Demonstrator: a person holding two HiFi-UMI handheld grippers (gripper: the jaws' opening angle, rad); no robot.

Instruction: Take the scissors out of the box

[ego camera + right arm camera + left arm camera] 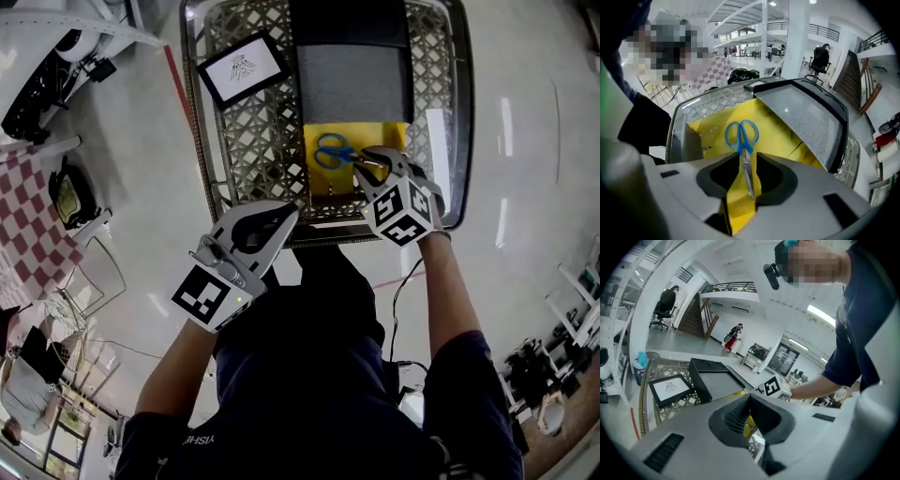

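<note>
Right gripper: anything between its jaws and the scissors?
Nothing: right gripper view shows the scissors blades lying between the right gripper's open jaws, gaps bare.

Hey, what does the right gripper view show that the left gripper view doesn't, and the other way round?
Only the right gripper view: blue-handled scissors, blades between its open fingers. Only the left gripper view: the framed picture and the right gripper's marker cube. Both: the grey lid, the mesh basket and some of the yellow box.
</note>
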